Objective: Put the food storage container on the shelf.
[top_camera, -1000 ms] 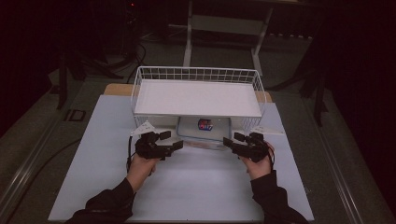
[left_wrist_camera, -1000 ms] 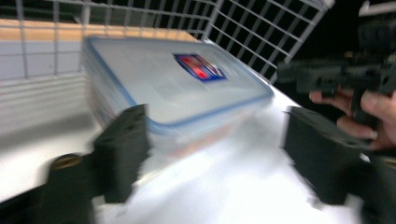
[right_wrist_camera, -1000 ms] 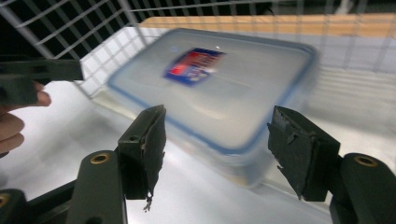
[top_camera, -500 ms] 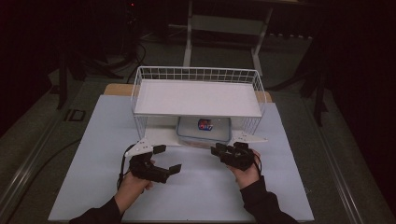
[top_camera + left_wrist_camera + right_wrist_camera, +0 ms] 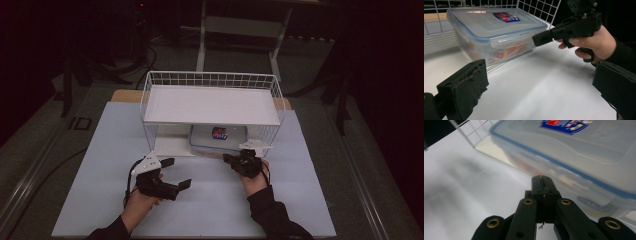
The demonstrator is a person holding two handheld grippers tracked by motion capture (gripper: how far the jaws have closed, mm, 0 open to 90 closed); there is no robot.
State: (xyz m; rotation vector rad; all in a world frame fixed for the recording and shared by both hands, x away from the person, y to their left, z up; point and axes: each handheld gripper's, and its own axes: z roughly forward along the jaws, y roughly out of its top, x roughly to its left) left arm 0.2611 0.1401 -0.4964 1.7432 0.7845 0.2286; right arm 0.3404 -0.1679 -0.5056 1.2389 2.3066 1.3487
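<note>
- Plastic container with a blue-rimmed lid sits on the lower level of the white wire rack, under the rack's upper shelf. Its front edge faces the person and reaches the rack's open front.
- Lid is on; a printed label shows on top. Coloured contents show through the clear wall, too blurred to identify.
- Right gripper: fingers pressed together with nothing between them; they have just been closing. In the right gripper view the tips point at the container's front side, below the lid rim.
- In the left gripper view the right gripper's tips appear at or just beside the front latch flap; I cannot tell from here whether they touch it.
- Left gripper: fingers spread wide, empty, having just opened further. It hovers over the bare white bench, apart from the rack and to the left of the container.
- Progress, as a judgement: early stage. The container is not gripped and not out of the rack, and the lid is not off.
- Remaining, likely: work the latch or draw the container forward onto the bench, with the left gripper free to steady or take it.
</note>
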